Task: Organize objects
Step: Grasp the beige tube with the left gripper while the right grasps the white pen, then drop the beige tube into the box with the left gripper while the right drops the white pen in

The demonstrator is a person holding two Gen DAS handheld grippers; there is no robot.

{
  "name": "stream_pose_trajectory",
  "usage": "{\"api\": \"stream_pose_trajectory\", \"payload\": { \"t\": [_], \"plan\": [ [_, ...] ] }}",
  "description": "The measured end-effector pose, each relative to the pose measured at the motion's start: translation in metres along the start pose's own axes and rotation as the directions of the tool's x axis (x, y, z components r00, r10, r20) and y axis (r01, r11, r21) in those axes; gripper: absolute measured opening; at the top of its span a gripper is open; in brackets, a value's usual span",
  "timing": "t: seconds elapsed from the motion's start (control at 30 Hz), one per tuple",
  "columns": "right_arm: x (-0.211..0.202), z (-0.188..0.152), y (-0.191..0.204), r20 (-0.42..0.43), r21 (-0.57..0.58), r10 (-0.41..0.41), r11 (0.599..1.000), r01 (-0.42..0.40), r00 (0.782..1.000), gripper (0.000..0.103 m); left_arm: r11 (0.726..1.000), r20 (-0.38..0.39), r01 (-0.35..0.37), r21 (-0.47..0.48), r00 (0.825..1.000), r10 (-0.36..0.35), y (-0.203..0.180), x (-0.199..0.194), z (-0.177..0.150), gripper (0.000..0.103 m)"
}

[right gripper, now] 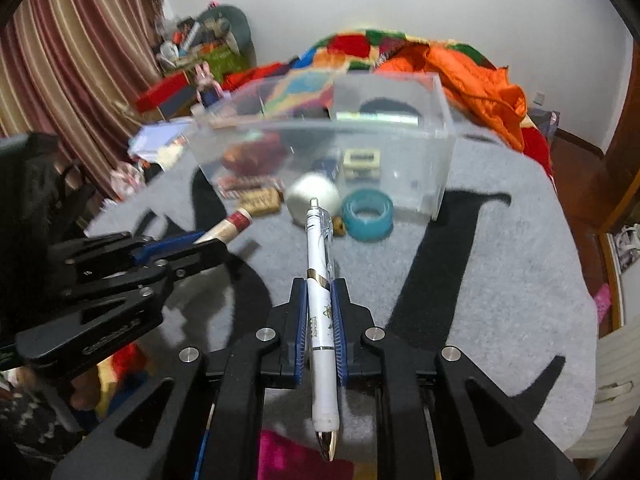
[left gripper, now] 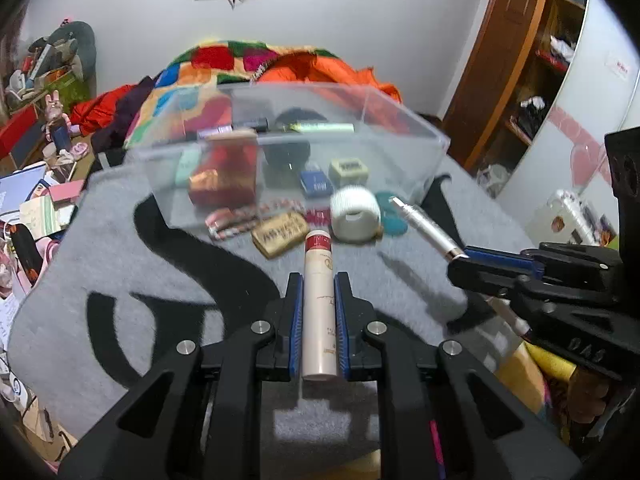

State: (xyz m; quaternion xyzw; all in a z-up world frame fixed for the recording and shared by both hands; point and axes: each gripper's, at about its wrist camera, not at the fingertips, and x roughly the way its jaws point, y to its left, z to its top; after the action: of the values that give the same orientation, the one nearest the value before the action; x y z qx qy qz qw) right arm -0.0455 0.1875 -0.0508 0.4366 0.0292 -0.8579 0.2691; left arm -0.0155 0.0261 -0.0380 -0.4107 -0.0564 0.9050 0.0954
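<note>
Clear bin (left gripper: 400, 120) sits upper centre, w/ some bits already in. Left claw (left gripper: 318, 320) is clamped on a tube (left gripper: 318, 300), centre frame; right claw (right gripper: 320, 316) is clamped on a pen (right gripper: 320, 320). Both are gripped lengthwise, prob. for dropping in. Tape rolls (right gripper: 370, 214) wait just beside the bin on the grey mat (left gripper: 180, 260).

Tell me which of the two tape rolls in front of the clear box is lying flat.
The teal tape roll lies flat, hole facing up. The white tape roll beside it stands on its edge, hole facing sideways.
</note>
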Motion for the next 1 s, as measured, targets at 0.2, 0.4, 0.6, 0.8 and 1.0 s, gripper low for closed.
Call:
{"api": "stream_pose_trajectory", "payload": {
  "t": [0.2, 0.4, 0.6, 0.8, 1.0],
  "plan": [
    [-0.023, 0.023, -0.003, 0.104, 0.023, 0.018, 1.0, -0.02, 0.994, 0.011, 1.0, 0.075, -0.012, -0.007, 0.997, 0.012, 0.004, -0.022, 0.02, 0.014],
    [-0.028, 0.051, -0.004, 0.184, 0.036, 0.006, 0.999, -0.013, 0.983, 0.011, 0.999, 0.146, -0.037, -0.014, 0.988, 0.039, 0.012, -0.034, 0.041, 0.014],
    [-0.022, 0.077, -0.009, 0.231, 0.057, -0.005, 0.998, -0.008, 0.973, 0.011, 0.997, 0.186, -0.064, -0.032, 0.98, 0.069, 0.024, -0.035, 0.061, 0.014],
    [-0.013, 0.104, -0.022, 0.263, 0.083, -0.027, 0.996, 0.005, 0.965, 0.011, 0.995, 0.211, -0.094, -0.044, 0.972, 0.101, 0.033, -0.027, 0.082, 0.014],
    [0.013, 0.12, -0.038, 0.245, 0.133, -0.046, 0.991, 0.013, 0.969, 0.011, 0.992, 0.186, -0.108, -0.068, 0.975, 0.119, 0.046, -0.003, 0.094, 0.014]
  ]
}}
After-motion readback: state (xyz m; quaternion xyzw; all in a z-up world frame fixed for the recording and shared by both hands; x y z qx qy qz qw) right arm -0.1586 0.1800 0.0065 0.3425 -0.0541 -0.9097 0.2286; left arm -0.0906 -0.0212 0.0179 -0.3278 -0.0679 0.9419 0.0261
